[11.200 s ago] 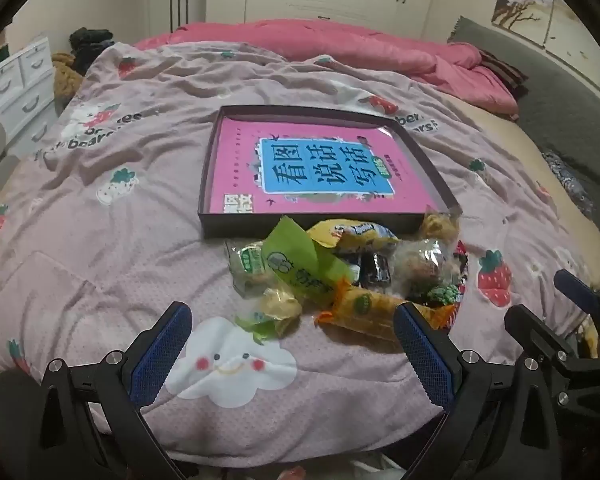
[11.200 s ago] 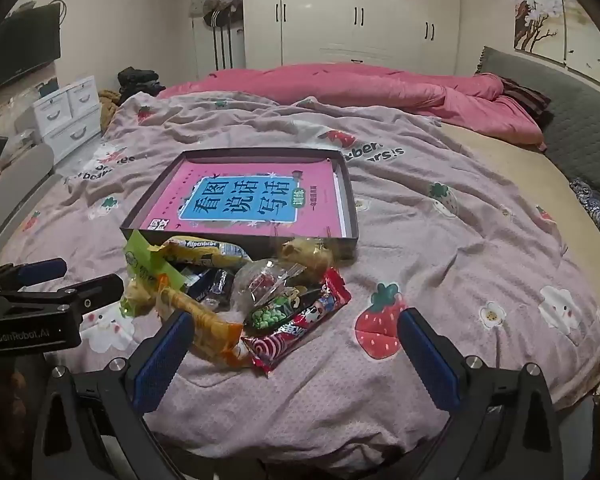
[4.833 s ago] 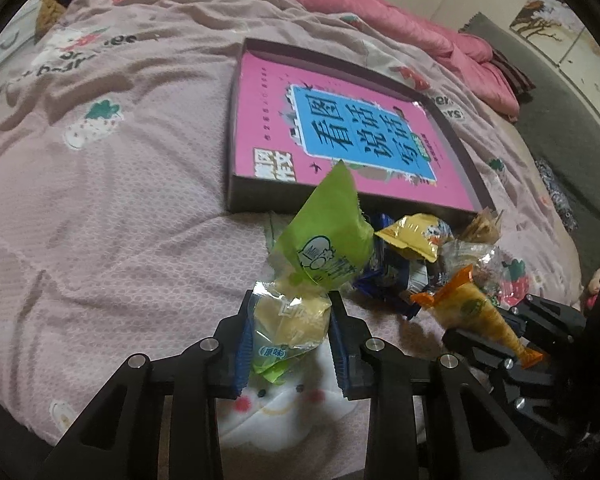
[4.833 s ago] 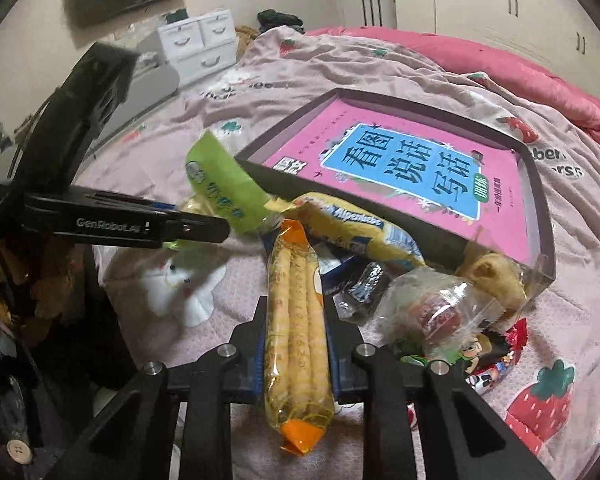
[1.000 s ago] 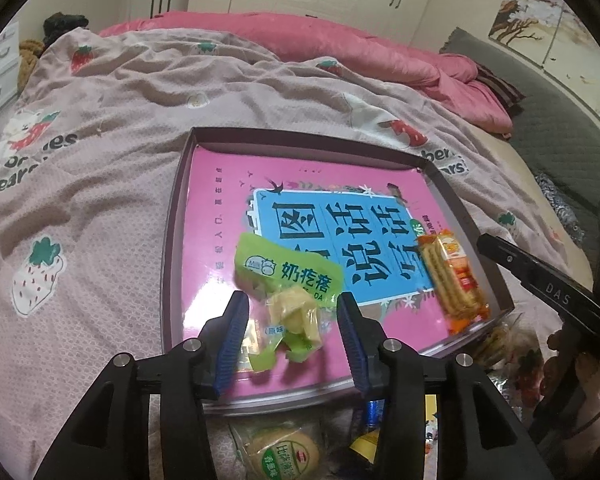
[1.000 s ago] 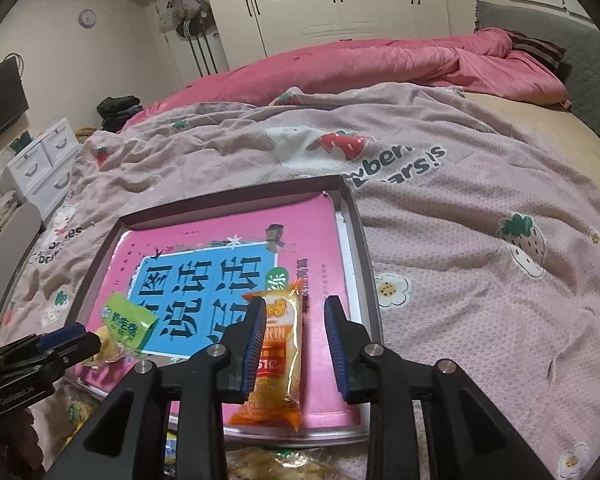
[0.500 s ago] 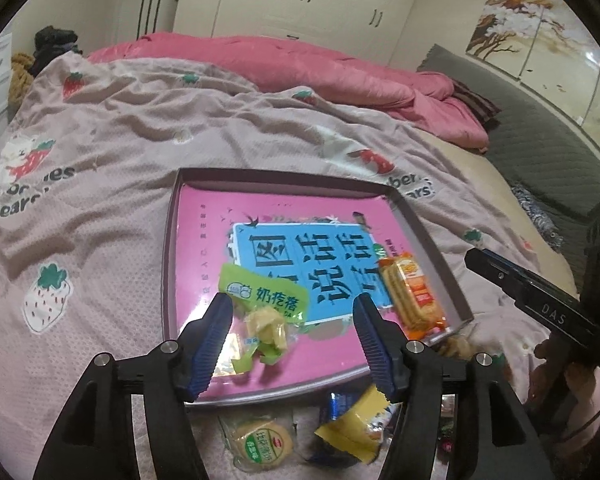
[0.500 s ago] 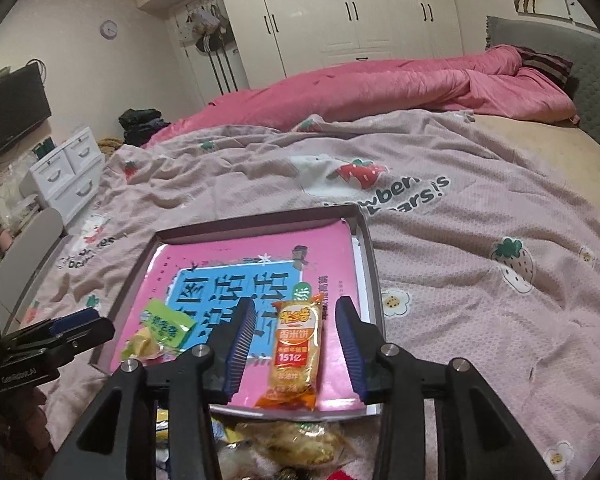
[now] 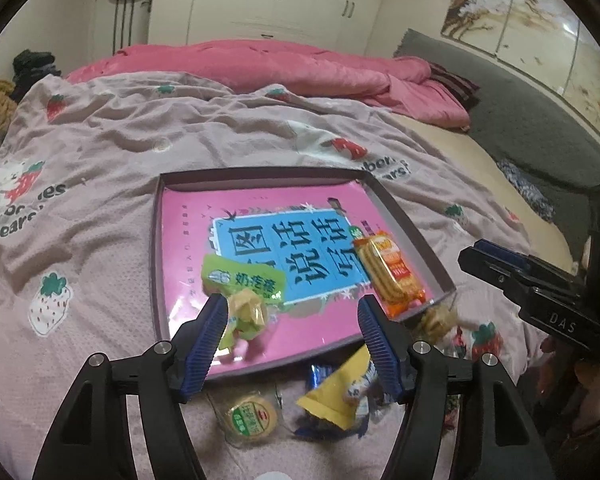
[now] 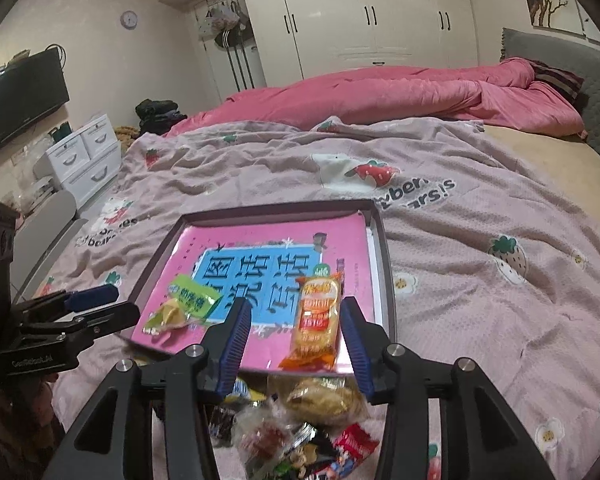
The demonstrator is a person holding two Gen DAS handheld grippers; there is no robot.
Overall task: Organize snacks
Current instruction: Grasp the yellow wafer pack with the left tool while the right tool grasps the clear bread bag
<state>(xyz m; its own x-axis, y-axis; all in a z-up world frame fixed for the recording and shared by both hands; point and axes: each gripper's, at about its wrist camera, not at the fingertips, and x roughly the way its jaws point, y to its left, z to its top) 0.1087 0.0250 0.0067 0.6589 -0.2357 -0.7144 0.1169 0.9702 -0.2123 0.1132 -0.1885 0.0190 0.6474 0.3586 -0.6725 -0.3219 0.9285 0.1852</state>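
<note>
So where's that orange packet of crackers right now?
The orange cracker packet lies loose in the tray, near its right front corner on the pink book, between the right gripper's opening jaws; the green snack lies to its left.

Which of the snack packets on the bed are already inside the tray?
Two: the green packet near the tray's front left, and the long orange cracker packet by its right edge. The others, like the round biscuit, lie on the blanket in front.

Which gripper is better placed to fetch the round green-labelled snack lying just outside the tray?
Left, probably. The round snack lies on the bedspread just below the left gripper, whose jaws are opening and empty. The right gripper, also opening, sits over the other end of the pile, by the clear bag.
</note>
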